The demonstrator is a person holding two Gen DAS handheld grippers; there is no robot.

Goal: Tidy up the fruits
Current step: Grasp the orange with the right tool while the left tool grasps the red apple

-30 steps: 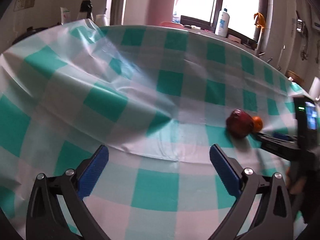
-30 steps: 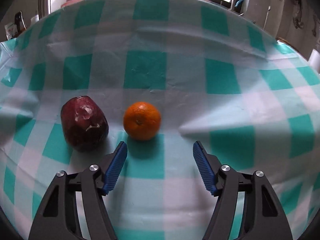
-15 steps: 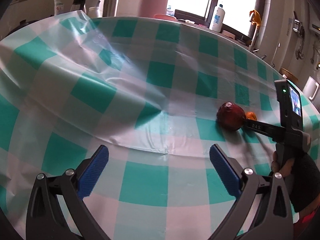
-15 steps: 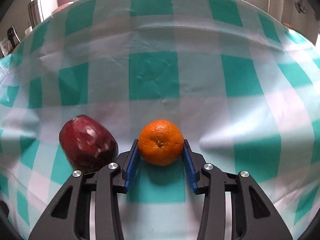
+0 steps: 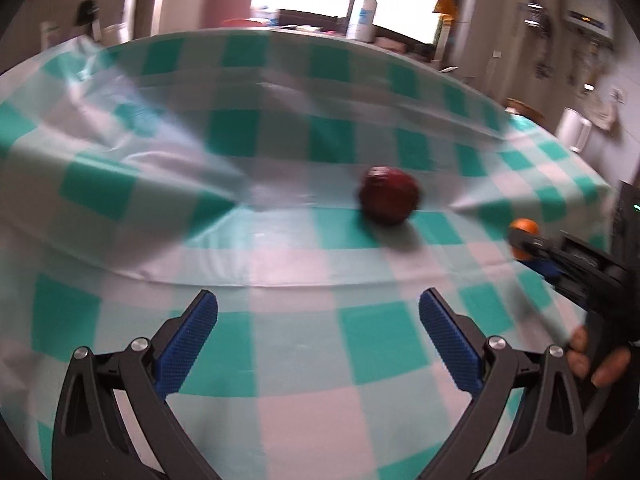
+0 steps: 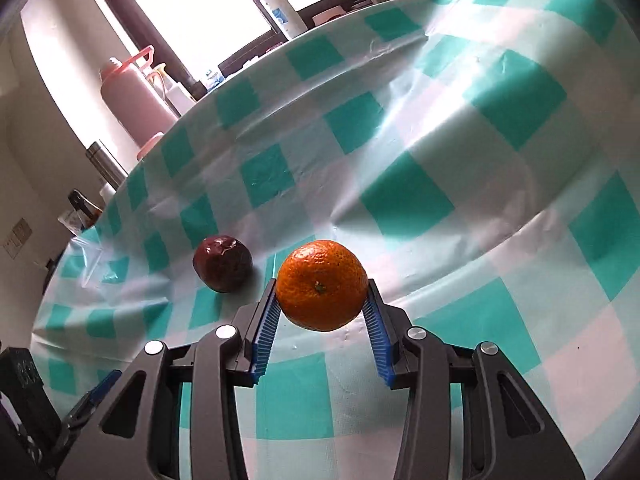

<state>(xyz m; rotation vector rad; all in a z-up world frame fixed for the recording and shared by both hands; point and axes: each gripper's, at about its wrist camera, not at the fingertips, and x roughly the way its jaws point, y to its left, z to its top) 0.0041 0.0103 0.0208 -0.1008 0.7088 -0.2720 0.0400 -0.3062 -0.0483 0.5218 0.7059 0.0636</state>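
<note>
Checked tablecloth (image 6: 404, 196) now lies below the orange (image 6: 322, 285), lifted by the right tool (image 6: 323, 312).

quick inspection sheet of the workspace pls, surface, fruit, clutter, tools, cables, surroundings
surface: table under a wrinkled teal-and-white checked cloth.
job's things: orange clamped in the right tool, off the cloth; dark red fruit resting on the cloth.
clutter: nothing seen on the cloth.
tools: right tool shut on the orange; left tool open, empty.
cables: nothing seen.
surroundings: bright window, white bottle, pink flask, steel flask beyond the table.

Orange (image 6: 322, 285) clamped, lifted; dark-red fruit (image 6: 222, 263) on cloth.
</note>
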